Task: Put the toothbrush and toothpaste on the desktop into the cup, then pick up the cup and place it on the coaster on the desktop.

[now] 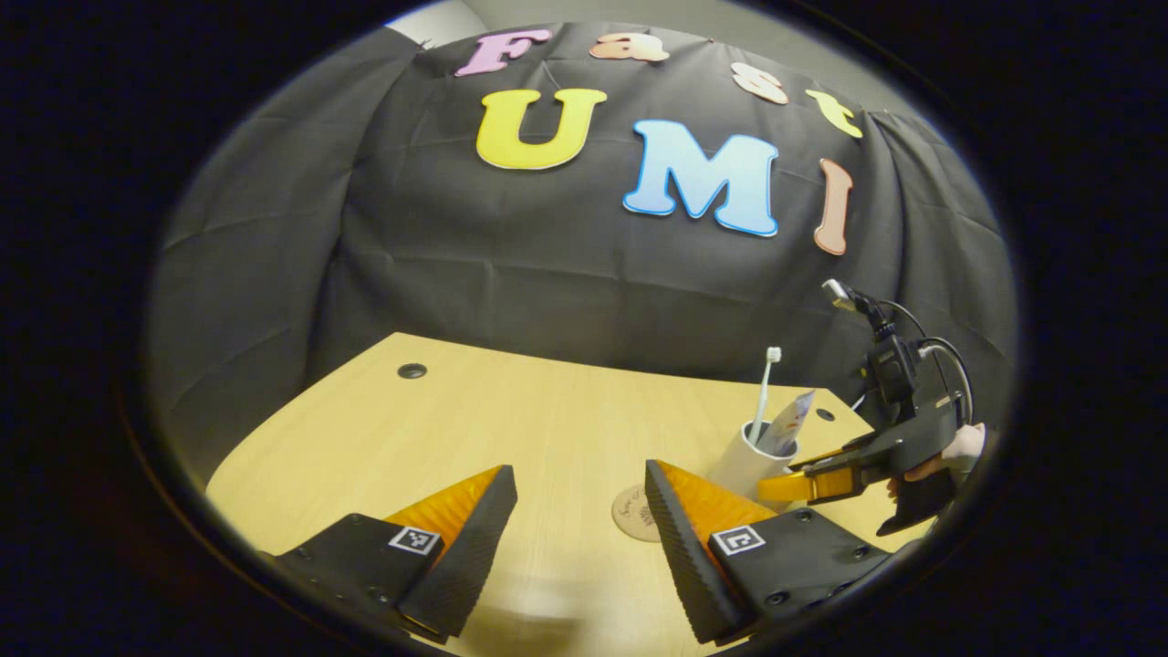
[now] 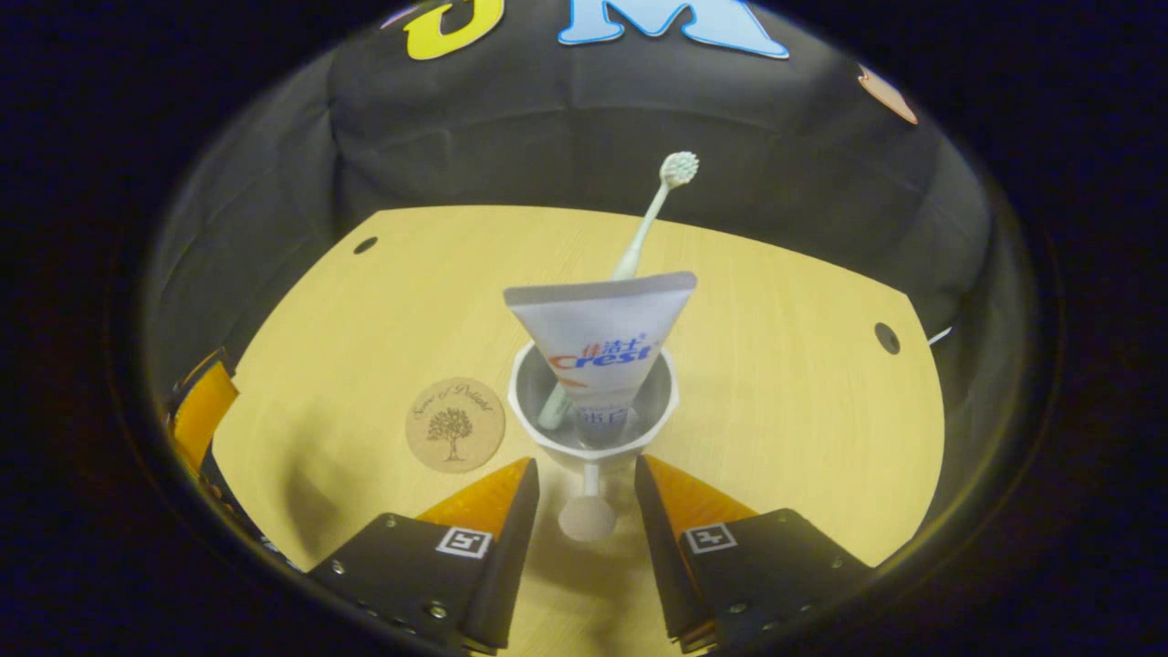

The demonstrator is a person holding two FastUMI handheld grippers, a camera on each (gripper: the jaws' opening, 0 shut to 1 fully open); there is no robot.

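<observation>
1. Hidden or cut off: in the left gripper view, the coaster (image 1: 636, 514) was partly covered by a finger of the left gripper (image 1: 581, 538), and only its left portion showed at lower centre. The cup (image 1: 746, 463) stood at lower right of that frame, its base hidden behind the same finger. The lower ends of the toothbrush (image 2: 650, 217) and toothpaste (image 2: 602, 338) were sunk inside the cup in the right gripper view.
2. A hand (image 1: 958, 449) showed only in part at the right edge of the left gripper view, behind the right gripper (image 2: 587, 511).
3. Materials and shapes: the desktop (image 2: 776, 347) was pale wood-grain with small round dark holes. The coaster was a flat round disc bearing a tree motif. The cup was white and cylindrical, with a handle ending in a round knob. The toothpaste was a flat-ended tube, wide end up. The toothbrush was slim and pale, head uppermost, leaning toward upper right.
4. Tool state: the left gripper was released, fingers wide apart over bare desktop. The right gripper's fingers flanked the cup handle at lower centre of its view with gaps visible on both sides, gripping nothing.
5. Relative position: the cup stood on the desktop just beyond the right gripper's fingertips, beside the coaster and to its right, not on it.
</observation>
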